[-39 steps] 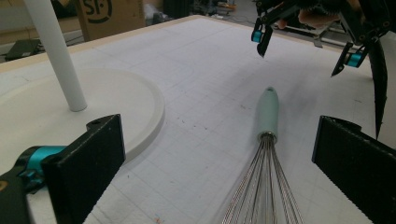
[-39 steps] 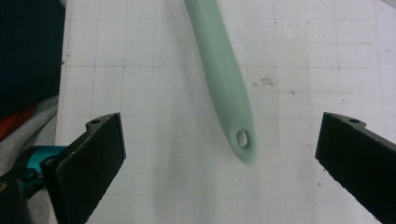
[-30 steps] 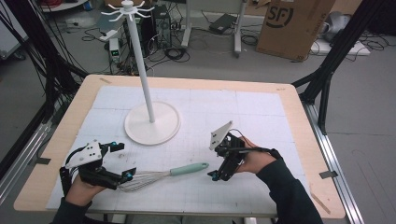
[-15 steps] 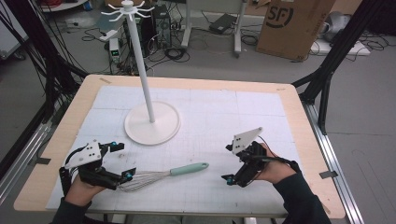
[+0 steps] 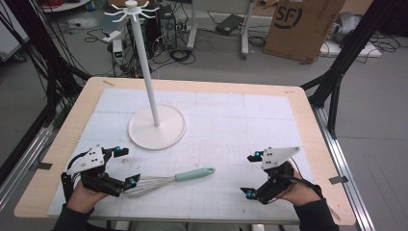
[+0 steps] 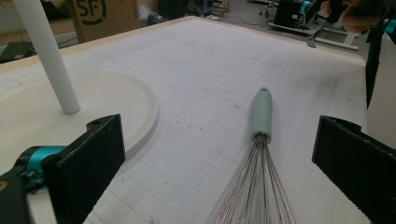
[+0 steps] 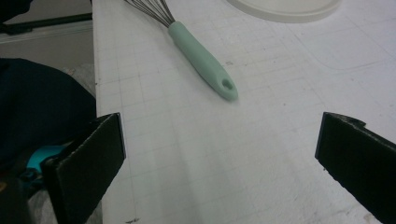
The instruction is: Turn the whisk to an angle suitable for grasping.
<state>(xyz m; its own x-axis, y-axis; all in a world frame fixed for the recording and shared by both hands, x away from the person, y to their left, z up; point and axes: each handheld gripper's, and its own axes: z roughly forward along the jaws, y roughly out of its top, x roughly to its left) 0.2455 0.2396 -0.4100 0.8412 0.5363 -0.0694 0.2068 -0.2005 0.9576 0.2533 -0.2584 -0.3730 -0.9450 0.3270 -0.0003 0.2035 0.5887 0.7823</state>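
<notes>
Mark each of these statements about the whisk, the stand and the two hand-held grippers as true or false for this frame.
1. The whisk lies flat on the table mat. True.
2. The left hand-held gripper is shut on the whisk handle. False: its jaws are open, on either side of the wire end.
3. The right hand-held gripper holds nothing. True.
4. The whisk hangs from the white stand. False: it lies on the mat, in front of the stand's base.
5. The whisk handle is mint green. True.
</notes>
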